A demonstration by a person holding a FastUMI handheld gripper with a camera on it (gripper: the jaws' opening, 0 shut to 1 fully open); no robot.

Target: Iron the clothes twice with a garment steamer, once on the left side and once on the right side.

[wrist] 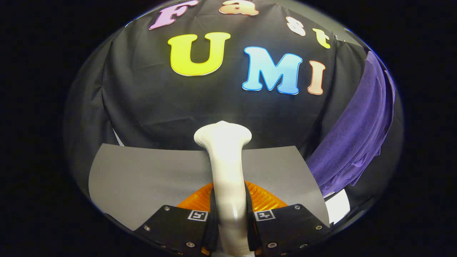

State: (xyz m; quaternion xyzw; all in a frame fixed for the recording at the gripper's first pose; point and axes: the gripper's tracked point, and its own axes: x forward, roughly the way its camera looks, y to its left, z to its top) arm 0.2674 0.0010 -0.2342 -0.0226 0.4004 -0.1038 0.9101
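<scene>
Grey mat (142,175), claw (230,217) clamping steamer (225,157)

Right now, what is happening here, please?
The hand-held gripper is shut on the white garment steamer, both fingers pressing on its handle, and the steamer's head points forward beyond the fingers. A purple garment hangs off to the right against the booth's black cloth wall, apart from the steamer head. A grey sheet lies below, ahead of the fingers. The steamer is not yet touching the garment.
</scene>
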